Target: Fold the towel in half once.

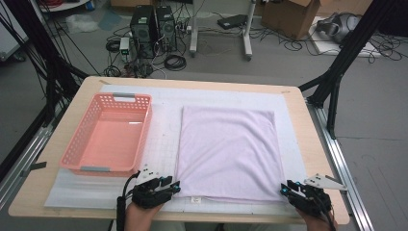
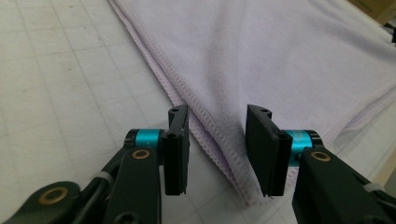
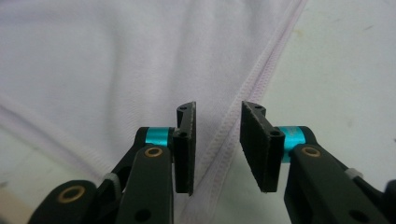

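Note:
A folded pale lilac towel (image 1: 226, 149) lies flat on the white mat in the middle of the table. My left gripper (image 1: 174, 186) sits at the towel's near left corner. In the left gripper view the stitched corner of the towel (image 2: 280, 60) runs between the jaws of my left gripper (image 2: 219, 112), which stand apart without pressing on it. My right gripper (image 1: 285, 188) is at the near right corner. In the right gripper view the hemmed edge of the towel (image 3: 93, 70) passes between the parted jaws of my right gripper (image 3: 219, 107), and the pads are clear of the cloth.
An empty pink plastic basket (image 1: 77, 139) stands on the left of the mat, beside the towel. The wooden table (image 1: 308, 139) ends just behind both hands. Black frame legs, computer towers and cables are on the floor beyond the table.

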A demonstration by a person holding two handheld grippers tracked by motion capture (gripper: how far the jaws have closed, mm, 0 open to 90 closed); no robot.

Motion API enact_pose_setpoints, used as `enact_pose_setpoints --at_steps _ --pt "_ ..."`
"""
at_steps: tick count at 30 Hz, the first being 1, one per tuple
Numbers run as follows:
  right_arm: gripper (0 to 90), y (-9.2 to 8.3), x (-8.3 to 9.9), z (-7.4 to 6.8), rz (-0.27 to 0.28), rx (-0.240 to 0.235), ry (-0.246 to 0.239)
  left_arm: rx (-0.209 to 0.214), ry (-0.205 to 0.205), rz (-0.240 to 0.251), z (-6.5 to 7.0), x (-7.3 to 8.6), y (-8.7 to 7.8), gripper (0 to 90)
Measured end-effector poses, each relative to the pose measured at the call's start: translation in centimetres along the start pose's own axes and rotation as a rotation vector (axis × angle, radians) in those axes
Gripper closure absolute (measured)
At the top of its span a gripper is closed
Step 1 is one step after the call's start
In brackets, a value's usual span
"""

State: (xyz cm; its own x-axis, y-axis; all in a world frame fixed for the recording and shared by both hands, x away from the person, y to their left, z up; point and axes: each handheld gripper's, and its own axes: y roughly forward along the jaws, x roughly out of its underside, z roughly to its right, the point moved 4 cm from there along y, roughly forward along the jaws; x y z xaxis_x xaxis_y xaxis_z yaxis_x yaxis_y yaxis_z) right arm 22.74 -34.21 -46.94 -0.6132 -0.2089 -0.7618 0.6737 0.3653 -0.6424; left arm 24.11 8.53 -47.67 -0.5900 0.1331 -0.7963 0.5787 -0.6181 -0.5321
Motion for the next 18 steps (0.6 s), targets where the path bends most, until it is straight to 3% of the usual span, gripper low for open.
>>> enact_pose_setpoints --at_steps 3,4,6,8,11,13,15,16,18 --pt "84.2 1.0 -0.1 -0.2 0.000 0.009 -0.061 -0.036 0.076 -0.012 0.4 0.3 0.3 72.5" --pt "86.3 0.9 -0.1 -0.3 -0.011 0.030 -0.081 -0.026 0.080 -0.019 0.5 0.3 0.3 82.5" --pt "87.1 0.3 -0.2 0.0 -0.045 0.129 -0.123 -0.042 0.103 -0.032 0.6 0.2 0.1 85.9" --pt "86.9 -0.5 0.0 0.6 -0.047 0.133 -0.082 -0.030 0.095 -0.035 0.6 0.3 -0.2 86.2" --pt "82.5 -1.0 0.5 0.6 -0.050 0.128 -0.071 0.003 0.075 -0.046 0.7 0.6 -0.9 86.0" --pt "61.6 -1.5 0.4 0.4 -0.036 0.118 -0.050 0.016 0.067 -0.035 0.7 0.6 -1.2 82.6" --pt "60.2 -2.5 0.2 0.1 0.019 0.071 -0.018 0.003 0.044 -0.007 0.6 0.3 -1.6 65.8" --pt "60.2 -2.9 0.1 -0.3 0.040 0.048 -0.038 0.002 0.041 0.005 0.6 0.2 -1.7 62.7" --pt "63.4 -2.9 0.6 -1.2 0.031 -0.004 -0.094 0.000 0.044 0.013 0.6 0.1 -1.6 57.2"
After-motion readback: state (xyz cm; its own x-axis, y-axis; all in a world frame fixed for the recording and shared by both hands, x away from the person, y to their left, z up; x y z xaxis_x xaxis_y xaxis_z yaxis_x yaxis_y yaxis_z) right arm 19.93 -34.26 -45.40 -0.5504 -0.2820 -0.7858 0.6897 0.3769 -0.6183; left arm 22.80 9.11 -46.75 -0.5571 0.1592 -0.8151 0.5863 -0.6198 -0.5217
